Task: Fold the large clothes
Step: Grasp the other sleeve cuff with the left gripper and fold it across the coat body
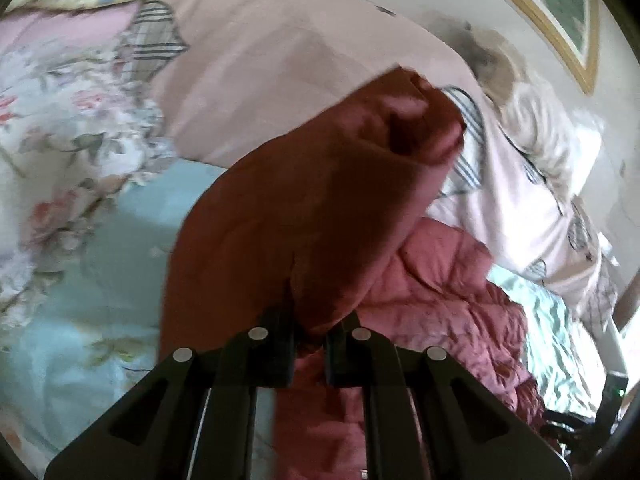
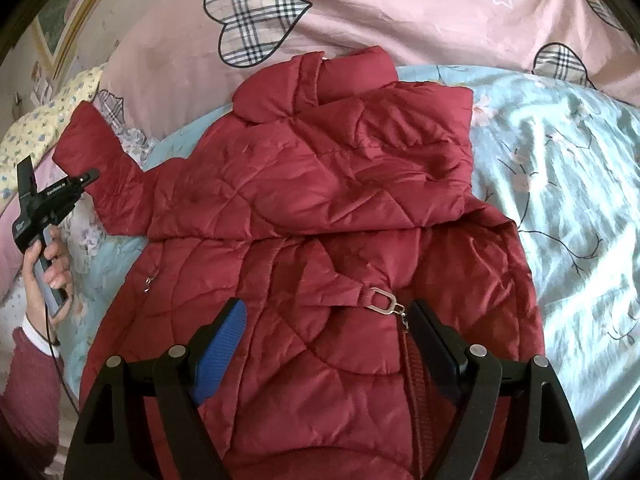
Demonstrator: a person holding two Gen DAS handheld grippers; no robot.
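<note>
A red quilted jacket [image 2: 320,208] lies spread on the bed, collar at the far end, one sleeve folded across its body. Its other sleeve [image 2: 92,148] stretches out to the left. My left gripper [image 1: 310,334] is shut on that sleeve [image 1: 304,208] near the cuff and holds it up; it also shows in the right wrist view [image 2: 86,178], held in a hand. My right gripper [image 2: 326,320] is open and empty, hovering just above the jacket's lower front near a metal buckle [image 2: 382,300] and the zipper.
The bed has a light blue floral sheet [image 2: 560,200]. A pink quilt with plaid hearts [image 2: 360,8] lies along the far side. A yellow floral pillow [image 2: 36,128] is at the left. A framed picture [image 1: 560,12] hangs on the wall.
</note>
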